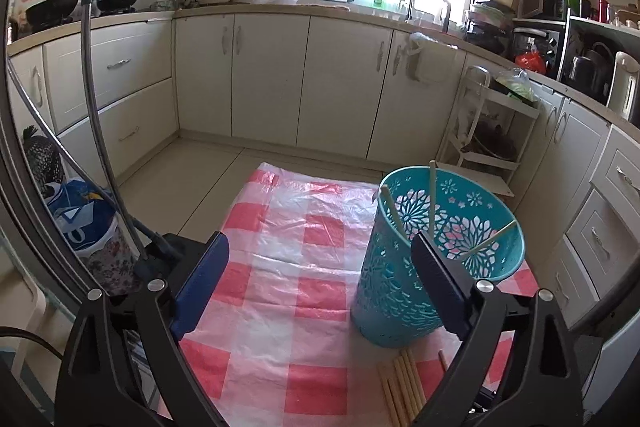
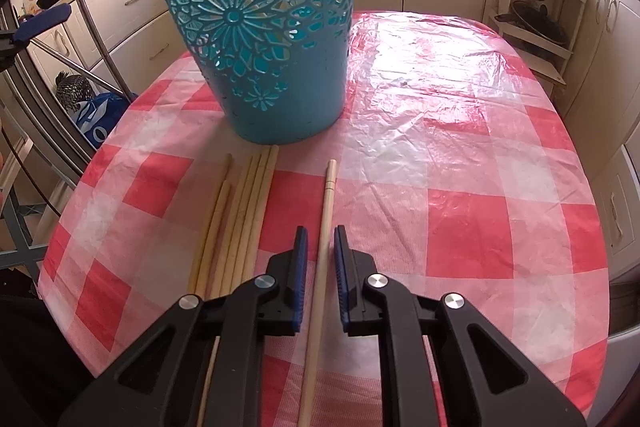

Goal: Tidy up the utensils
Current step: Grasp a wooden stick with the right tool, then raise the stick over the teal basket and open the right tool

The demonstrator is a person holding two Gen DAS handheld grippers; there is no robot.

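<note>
A teal basket (image 2: 260, 27) is standing upright on the checked surface (image 2: 460, 187), three chopsticks (image 1: 432, 199) leaning inside, a loose bundle (image 2: 236, 219) lying just before it. The left hand-held gripper (image 1: 320, 259) is gaping wide, empty, beside the basket. The right hand-held gripper (image 2: 321, 247) is angling down, narrowly parted around a single chopstick (image 2: 326, 211), pads not visibly pressing.

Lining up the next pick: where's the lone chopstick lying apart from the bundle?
Right wrist view: the lone chopstick lies between the right gripper fingers, right of the bundle.
</note>
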